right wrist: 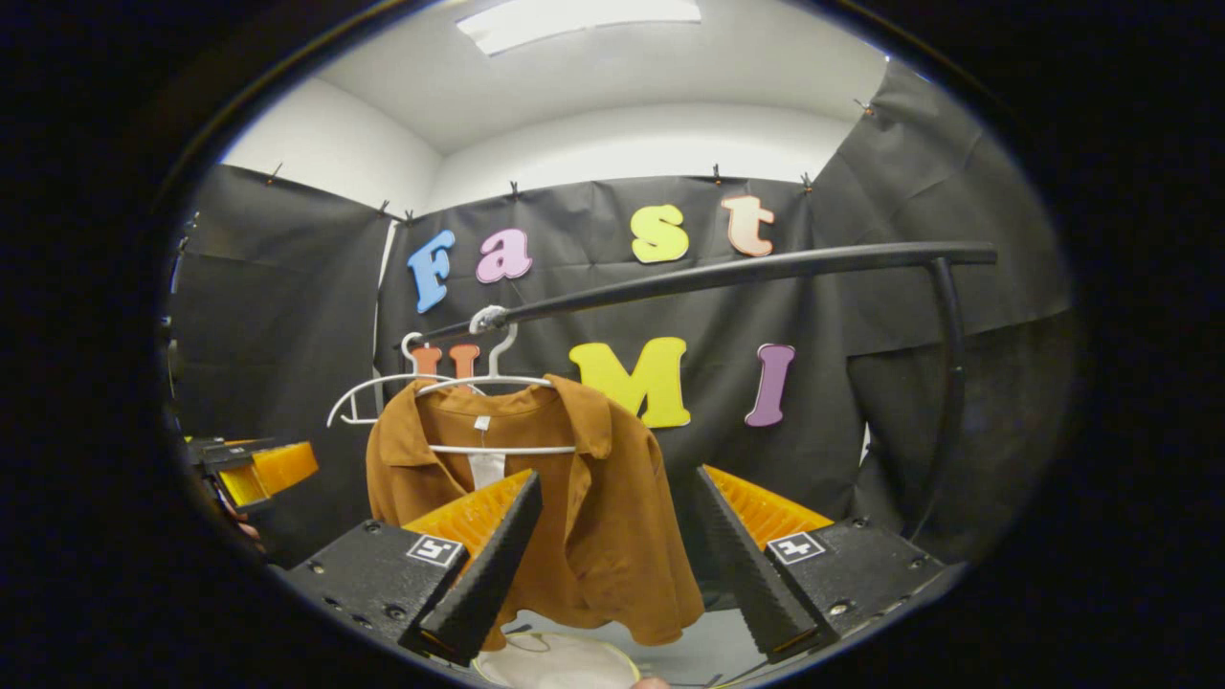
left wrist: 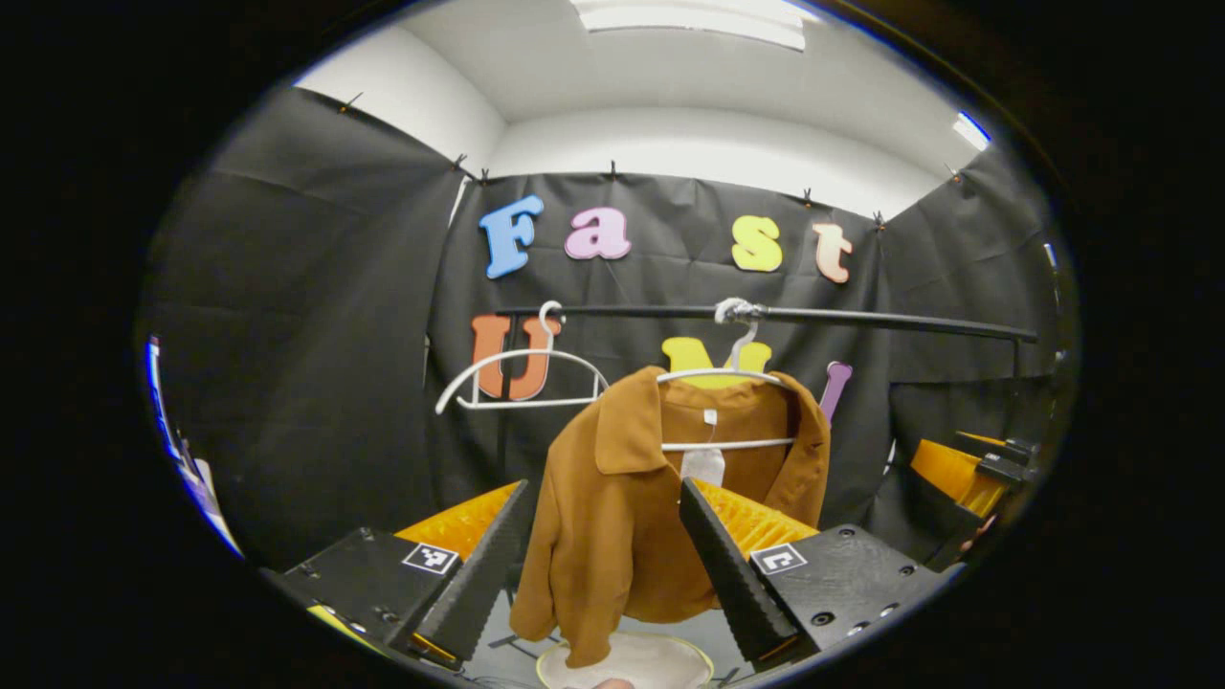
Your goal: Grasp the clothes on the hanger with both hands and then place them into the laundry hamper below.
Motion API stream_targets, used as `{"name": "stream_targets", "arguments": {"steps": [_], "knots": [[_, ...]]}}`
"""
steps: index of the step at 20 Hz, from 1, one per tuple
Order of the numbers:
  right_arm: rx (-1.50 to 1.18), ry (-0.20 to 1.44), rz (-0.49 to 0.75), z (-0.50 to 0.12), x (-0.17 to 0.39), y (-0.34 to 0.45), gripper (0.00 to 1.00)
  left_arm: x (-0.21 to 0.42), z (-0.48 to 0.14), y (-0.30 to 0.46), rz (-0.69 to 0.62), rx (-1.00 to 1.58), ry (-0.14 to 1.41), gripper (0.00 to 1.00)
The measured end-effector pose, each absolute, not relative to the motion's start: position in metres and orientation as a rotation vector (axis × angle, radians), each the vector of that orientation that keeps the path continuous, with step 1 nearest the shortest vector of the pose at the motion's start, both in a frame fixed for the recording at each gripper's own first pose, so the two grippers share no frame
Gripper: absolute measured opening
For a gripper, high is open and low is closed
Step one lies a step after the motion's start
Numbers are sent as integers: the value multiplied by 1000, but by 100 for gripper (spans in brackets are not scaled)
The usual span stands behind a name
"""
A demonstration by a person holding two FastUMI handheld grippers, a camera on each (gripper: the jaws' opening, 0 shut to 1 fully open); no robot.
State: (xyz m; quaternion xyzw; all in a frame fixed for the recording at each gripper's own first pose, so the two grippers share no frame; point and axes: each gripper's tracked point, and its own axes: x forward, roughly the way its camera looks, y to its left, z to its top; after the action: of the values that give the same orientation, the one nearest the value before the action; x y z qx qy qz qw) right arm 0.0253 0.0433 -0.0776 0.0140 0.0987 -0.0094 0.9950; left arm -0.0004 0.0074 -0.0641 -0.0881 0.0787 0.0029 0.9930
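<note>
Left gripper (left wrist: 603, 565) spread wide, gripping nothing; right gripper (right wrist: 612, 565) likewise spread, empty. Brown shirt (left wrist: 622, 517) hanging between both finger pairs at 12 o'clock, long axis vertical, collar up, on white hanger (left wrist: 727, 378) under black rail (left wrist: 861, 321). Hamper (left wrist: 660, 660) rim at 6 o'clock below.

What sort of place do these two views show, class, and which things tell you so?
Probably a staged booth for a laundry chore, not a home: black cloth walls, a brown shirt on a hanger from a garment rail, and a hamper below.
</note>
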Motion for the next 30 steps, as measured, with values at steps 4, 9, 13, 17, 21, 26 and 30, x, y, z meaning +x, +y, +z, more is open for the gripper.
{"name": "stream_targets", "arguments": {"steps": [4,9,13,17,21,26,30], "knots": [[20,248,-58,-112,38,58,100,18,-96,4,-52,-184,199,100],[35,317,-84,-145,63,76,99,41,-114,-2,-117,-192,230,100],[54,349,-112,-163,95,71,99,70,-133,-10,-126,-230,283,100],[121,356,-70,-172,131,67,100,97,-140,-30,-113,-299,325,100],[182,392,-28,-191,168,64,99,131,-140,-41,-54,-307,299,91],[296,428,-6,-210,199,68,96,167,-145,-31,56,-359,299,100],[408,446,2,-221,210,74,95,181,-150,-23,116,-339,283,100]]}}
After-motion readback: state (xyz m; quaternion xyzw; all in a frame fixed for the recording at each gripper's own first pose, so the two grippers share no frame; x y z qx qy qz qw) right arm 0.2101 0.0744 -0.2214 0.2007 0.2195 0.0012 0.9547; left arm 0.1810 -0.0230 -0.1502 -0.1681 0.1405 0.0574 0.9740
